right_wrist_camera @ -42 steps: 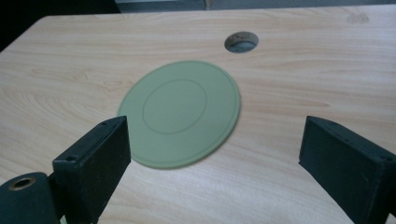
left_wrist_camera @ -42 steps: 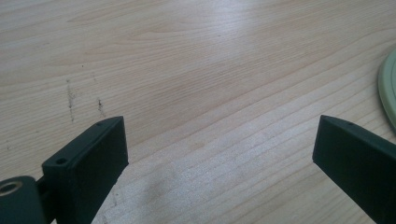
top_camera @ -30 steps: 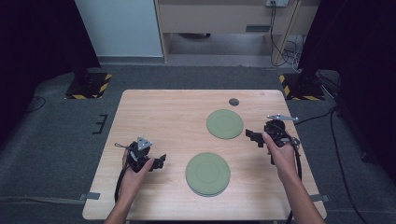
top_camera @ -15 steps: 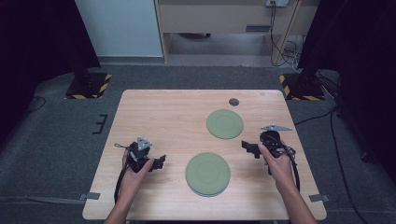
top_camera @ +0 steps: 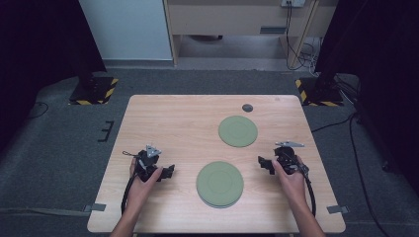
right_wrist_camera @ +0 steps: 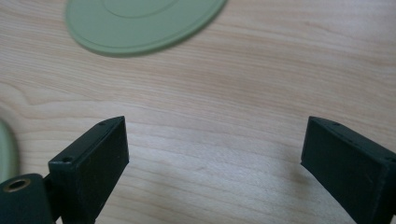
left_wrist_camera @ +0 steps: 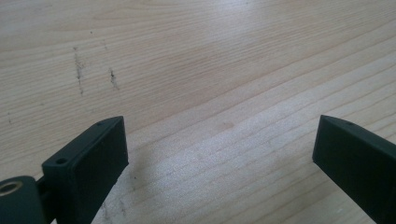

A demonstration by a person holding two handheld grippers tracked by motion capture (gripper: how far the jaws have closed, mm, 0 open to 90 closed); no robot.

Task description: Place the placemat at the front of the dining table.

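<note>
**Two green discs on a pale wooden bench, both grippers empty**

The bench (top_camera: pixel 173 123) is a rectangular slab of light wood with fine, straight grain; in the left gripper view a few short dark scuffs mark its surface. Two flat, round, matte sage-green plates lie on it. The nearer plate (top_camera: pixel 219 183) sits close to the bench's near edge, about midway between its left and right edges, and looks like a low stack, with a raised ring moulded into its top. The farther plate (top_camera: pixel 238 131) lies toward the middle of the bench, nearer the right edge, well apart from the first; it too shows a faint concentric ring. A small dark round disc (top_camera: pixel 247 107) rests near the far edge.

The left gripper (top_camera: pixel 165 172) is held low over the bench near the left edge, left of the nearer plate and apart from it. Its jaws are blocky, black and matte, spread wide over bare wood.

The right gripper (top_camera: pixel 263 163) is held near the right edge, between the two plates and touching neither. Its jaws are likewise spread wide with nothing between them; in its own view the farther plate's smooth rim (right_wrist_camera: pixel 140 23) lies ahead.
</note>
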